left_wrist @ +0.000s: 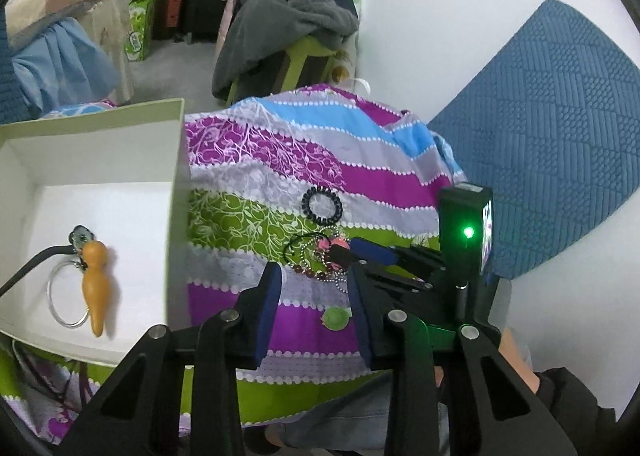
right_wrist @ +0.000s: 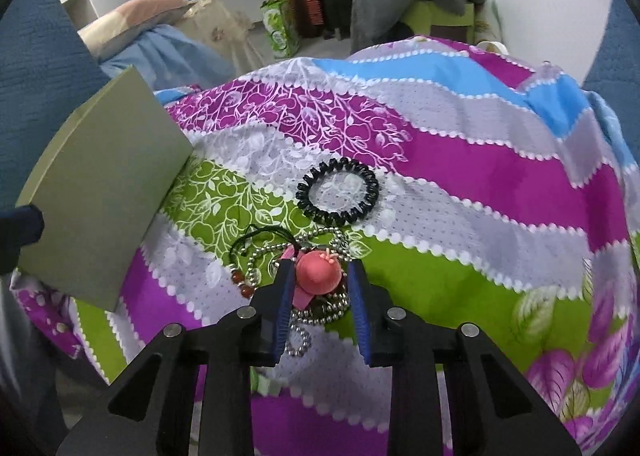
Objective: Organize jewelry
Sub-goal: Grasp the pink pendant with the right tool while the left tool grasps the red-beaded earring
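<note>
A pile of jewelry lies on the striped cloth: a pink round charm [right_wrist: 319, 271], a silver ball chain [right_wrist: 299, 342], red beads [right_wrist: 240, 283] and a black cord [right_wrist: 256, 238]. My right gripper [right_wrist: 319, 276] is open with its fingers on either side of the pink charm; it also shows in the left wrist view [left_wrist: 352, 252]. A black spiral hair tie [right_wrist: 337, 191] lies just beyond the pile, and in the left wrist view [left_wrist: 322, 205]. My left gripper [left_wrist: 314, 276] is open and empty above the cloth. The white box [left_wrist: 176, 192] holds an orange pendant [left_wrist: 95, 284] and a silver ring [left_wrist: 66, 298].
A green round piece [left_wrist: 335, 318] lies on the cloth near my left fingers. The box's olive outer wall [right_wrist: 104, 200] stands left of the pile. A blue quilted cushion [left_wrist: 556, 136] is to the right. Clothes on a green stool [left_wrist: 288, 20] are behind.
</note>
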Motion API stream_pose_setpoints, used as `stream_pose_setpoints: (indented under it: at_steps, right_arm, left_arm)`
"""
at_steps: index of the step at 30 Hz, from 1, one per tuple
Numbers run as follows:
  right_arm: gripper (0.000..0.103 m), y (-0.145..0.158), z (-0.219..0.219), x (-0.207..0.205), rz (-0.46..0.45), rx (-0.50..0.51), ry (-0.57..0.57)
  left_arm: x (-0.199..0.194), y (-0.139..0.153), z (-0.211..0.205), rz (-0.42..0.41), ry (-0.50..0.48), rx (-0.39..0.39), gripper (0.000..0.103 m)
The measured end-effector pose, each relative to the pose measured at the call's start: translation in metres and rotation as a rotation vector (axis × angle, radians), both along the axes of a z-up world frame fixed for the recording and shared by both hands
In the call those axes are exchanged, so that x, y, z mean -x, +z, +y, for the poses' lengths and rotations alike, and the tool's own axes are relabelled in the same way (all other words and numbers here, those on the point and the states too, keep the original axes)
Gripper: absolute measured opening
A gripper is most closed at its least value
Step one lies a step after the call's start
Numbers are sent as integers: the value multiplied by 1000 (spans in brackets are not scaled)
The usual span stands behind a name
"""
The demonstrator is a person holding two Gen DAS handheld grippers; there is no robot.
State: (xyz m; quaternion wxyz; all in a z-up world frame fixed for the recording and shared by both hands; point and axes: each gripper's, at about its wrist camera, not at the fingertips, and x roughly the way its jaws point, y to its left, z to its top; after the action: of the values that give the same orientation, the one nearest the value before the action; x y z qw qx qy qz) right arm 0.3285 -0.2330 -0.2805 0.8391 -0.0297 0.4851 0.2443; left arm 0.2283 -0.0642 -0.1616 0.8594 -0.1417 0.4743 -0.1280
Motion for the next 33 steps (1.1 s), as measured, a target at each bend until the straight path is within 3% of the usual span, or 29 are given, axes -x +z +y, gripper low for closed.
stream_pose_setpoints:
  at_steps: [4, 14, 23, 26, 33]
  right_arm:
    - [21, 1, 1, -1, -4, 5, 0]
    - [21, 16, -38, -4, -19, -123, -92]
    - [21, 13, -70, -10, 0, -169, -205]
    - [21, 12, -73, -11, 0, -175, -213]
    - [21, 10, -76, -12, 4, -175, -217]
  left_arm:
    - [-8, -11, -10, 18, -17, -1, 33]
    - [-38, -54, -43, 71, -76, -31, 33]
    - [-57, -79, -74, 69, -147, -137, 33]
    - [-62, -83, -86, 58, -179, -175, 24]
    - [-73, -99, -99, 67, -205, -258, 14]
